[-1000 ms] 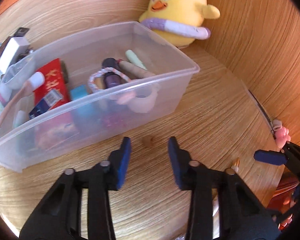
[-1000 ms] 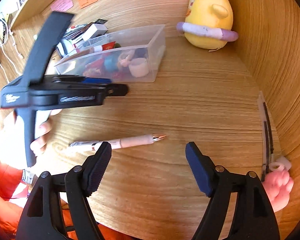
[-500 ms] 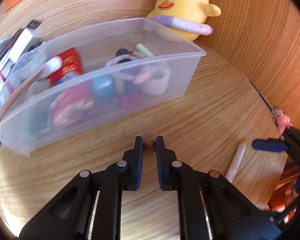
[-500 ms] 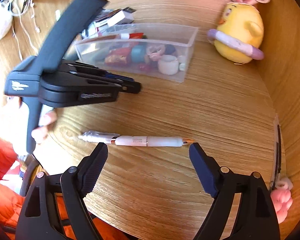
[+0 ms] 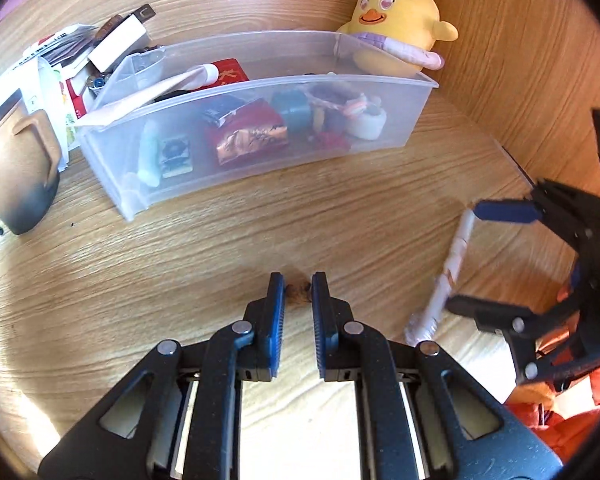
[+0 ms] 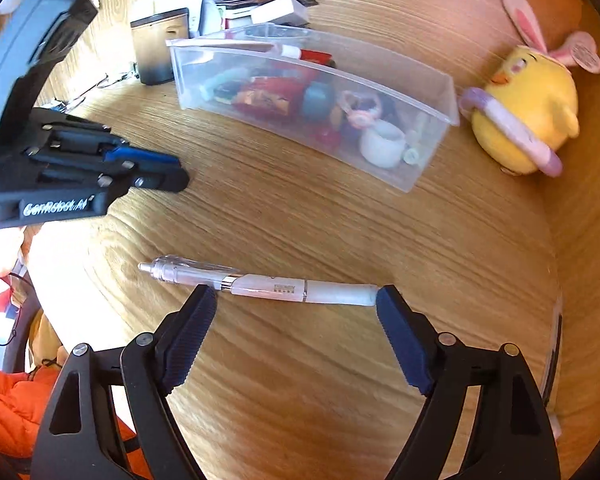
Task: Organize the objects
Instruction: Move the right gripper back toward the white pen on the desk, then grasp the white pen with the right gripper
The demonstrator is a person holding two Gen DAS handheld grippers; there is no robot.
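Observation:
My left gripper is shut on a small brown lump at its fingertips, held near the wooden desk. A clear plastic bin full of small items sits beyond it; it also shows in the right wrist view. My right gripper is open, its fingers straddling a white and pink pen that lies across the desk. The pen also shows in the left wrist view, with the right gripper around it. The left gripper shows in the right wrist view.
A yellow plush chick stands by the bin's right end, against the wooden wall. A brown mug and a stack of boxes and papers sit left of the bin. A thin strip lies along the right wall.
My left gripper closed on the small brown lump and pulled back from the bin. My right gripper moved down over the pen, which now lies between its fingers.

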